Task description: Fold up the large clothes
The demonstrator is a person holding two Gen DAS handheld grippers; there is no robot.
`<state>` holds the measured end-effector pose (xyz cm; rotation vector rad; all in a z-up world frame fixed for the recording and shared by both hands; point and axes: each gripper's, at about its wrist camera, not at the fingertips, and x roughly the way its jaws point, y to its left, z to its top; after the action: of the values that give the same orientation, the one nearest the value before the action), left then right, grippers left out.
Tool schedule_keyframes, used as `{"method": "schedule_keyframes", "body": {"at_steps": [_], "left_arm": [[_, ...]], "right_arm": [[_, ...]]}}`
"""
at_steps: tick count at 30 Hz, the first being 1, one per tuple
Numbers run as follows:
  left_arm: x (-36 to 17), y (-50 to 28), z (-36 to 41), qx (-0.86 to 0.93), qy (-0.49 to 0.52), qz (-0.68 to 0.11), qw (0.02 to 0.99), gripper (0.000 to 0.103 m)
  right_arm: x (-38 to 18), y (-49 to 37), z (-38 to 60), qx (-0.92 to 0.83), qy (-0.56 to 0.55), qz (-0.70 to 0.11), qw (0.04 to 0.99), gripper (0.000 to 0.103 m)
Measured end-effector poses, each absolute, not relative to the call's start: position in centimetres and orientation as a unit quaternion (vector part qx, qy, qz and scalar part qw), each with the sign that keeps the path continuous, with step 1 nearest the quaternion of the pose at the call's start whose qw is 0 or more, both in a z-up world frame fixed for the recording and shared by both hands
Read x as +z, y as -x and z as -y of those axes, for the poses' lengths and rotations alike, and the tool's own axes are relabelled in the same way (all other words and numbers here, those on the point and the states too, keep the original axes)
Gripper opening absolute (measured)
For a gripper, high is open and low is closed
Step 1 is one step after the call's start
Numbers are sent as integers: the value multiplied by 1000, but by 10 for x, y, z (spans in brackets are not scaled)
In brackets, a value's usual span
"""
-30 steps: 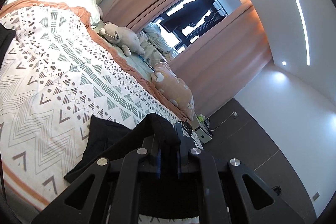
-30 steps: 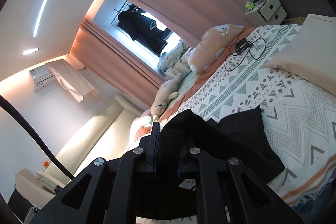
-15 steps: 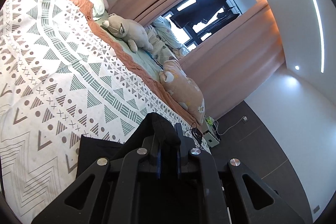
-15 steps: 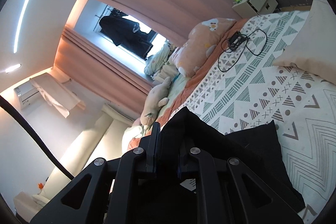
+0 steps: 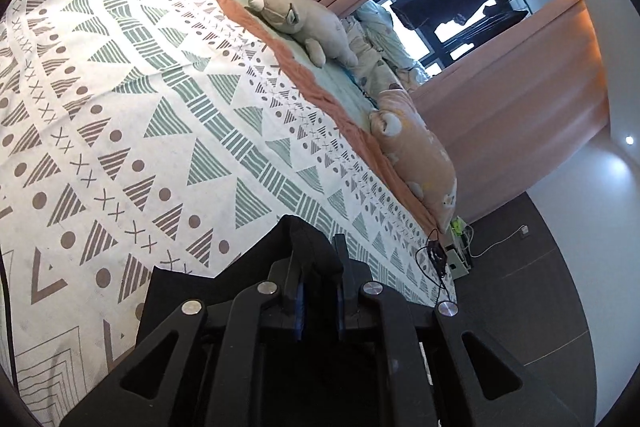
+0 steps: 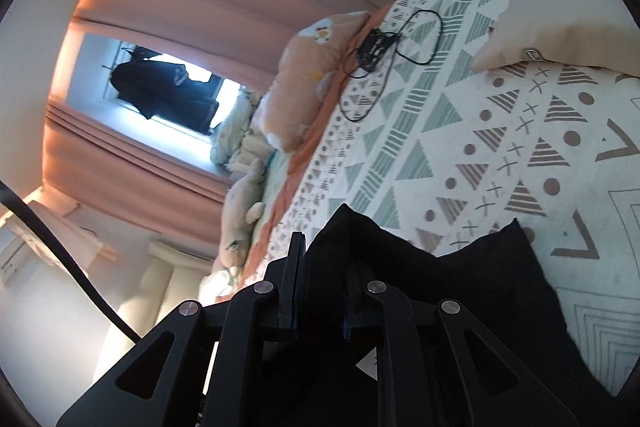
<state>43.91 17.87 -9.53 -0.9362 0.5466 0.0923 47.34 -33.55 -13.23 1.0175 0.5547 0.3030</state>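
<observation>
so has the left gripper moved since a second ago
Yes. The left gripper, shut on the black garment, has moved forward over the bed; the grey plush toy now looms larger.

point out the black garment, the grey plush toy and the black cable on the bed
black garment [image 6: 480,279], right wrist view, on the flat fabric beside the gripper
grey plush toy [image 5: 308,23], left wrist view, on its body
black cable [image 6: 424,39], right wrist view, on the looped wire atop the bedspread

- left gripper [image 5: 318,267] is pinching the garment [image 5: 180,303], rest of it spills left onto the bedspread [image 5: 132,115]
- plush toys [image 5: 308,23] sit way ahead, curtains [image 5: 500,115] behind them
- right gripper [image 6: 320,263] grips the same garment, which trails right; cable [image 6: 400,39] lies ahead
</observation>
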Motion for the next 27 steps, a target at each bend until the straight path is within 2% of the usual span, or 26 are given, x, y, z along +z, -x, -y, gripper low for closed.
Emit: {"method": "schedule_keyframes", "body": {"at_steps": [3, 6, 8, 9, 11, 12, 13, 14, 15, 16, 18, 27], "left_arm": [[-115, -442, -178, 63, 465, -257, 845, 12], [-118, -443, -172, 92, 444, -258, 853, 12], [-118, -444, -171, 96, 440, -258, 855, 14], [-119, -443, -172, 96, 442, -258, 853, 15], [-121, -444, -173, 98, 442, -268, 850, 18], [-121, -444, -174, 99, 442, -274, 849, 20], [-122, -444, -174, 96, 444, -274, 848, 25], [-122, -442, -174, 95, 446, -272, 847, 30], [-121, -440, -174, 98, 444, -271, 848, 47], [-119, -438, -174, 99, 442, -269, 850, 72], [-116, -431, -173, 97, 441, -260, 854, 96], [-109, -386, -170, 101, 414, -288, 857, 97]], "right_arm": [[-142, -481, 335, 142, -486, -276, 817, 14], [-143, -484, 328, 138, -476, -288, 820, 14], [-143, -488, 325, 142, -474, -292, 819, 16], [-141, -489, 322, 138, -468, -298, 820, 21], [-139, -491, 321, 133, -461, -298, 825, 49], [-137, -490, 320, 132, -458, -296, 828, 81], [-134, -488, 319, 133, -455, -293, 830, 90], [-136, -489, 319, 135, -452, -292, 832, 90], [-136, -489, 319, 138, -451, -294, 832, 90], [-136, -488, 321, 139, -450, -296, 831, 90], [-138, -484, 325, 139, -451, -301, 829, 90], [-127, -453, 337, 120, -416, -320, 843, 90]]}}
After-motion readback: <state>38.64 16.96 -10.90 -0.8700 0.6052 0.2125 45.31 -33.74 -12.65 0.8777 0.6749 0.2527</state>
